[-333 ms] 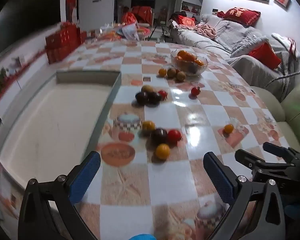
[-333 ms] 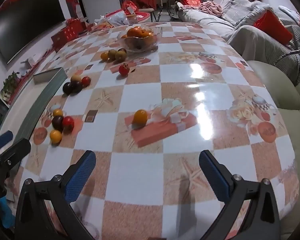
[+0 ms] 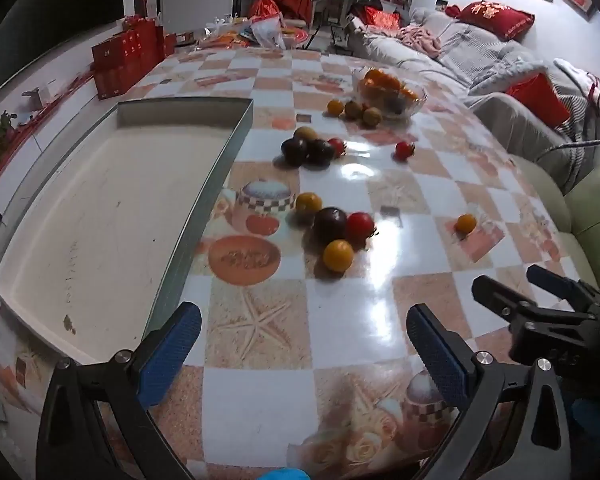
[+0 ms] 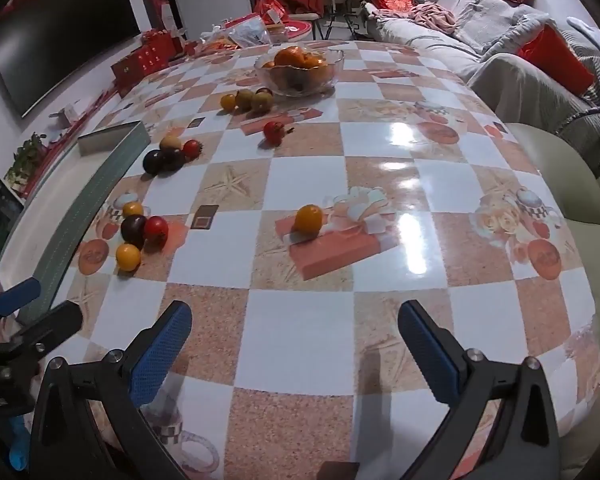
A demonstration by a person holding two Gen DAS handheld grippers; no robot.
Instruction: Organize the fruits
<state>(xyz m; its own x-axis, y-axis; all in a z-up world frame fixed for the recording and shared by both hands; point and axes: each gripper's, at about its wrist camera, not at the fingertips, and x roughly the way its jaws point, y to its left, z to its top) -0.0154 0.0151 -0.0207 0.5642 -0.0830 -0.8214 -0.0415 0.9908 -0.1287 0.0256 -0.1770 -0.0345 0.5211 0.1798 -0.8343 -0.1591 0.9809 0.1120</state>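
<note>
Table cover (image 4: 380, 152) is glossy, smooth, plastic-looking, with bright glare patches. Tray (image 3: 236, 136) has dull grey metal-looking walls and a matt white, scuffed floor. Bowl (image 4: 332, 62) is clear glass. Small fruits, e.g. the dark one (image 3: 330, 222), have smooth shiny skins. Left gripper (image 3: 302, 342) and right gripper (image 4: 294, 340) are matt black plastic with blue, dimpled, rubbery pads. Sofa (image 3: 492, 68) is soft cloth; red cushion (image 3: 496, 20) is fabric too.

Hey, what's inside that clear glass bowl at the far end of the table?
The clear glass bowl holds orange mandarins piled on top; something darker sits lower, blurred through the glass, so it cannot be identified.
</note>
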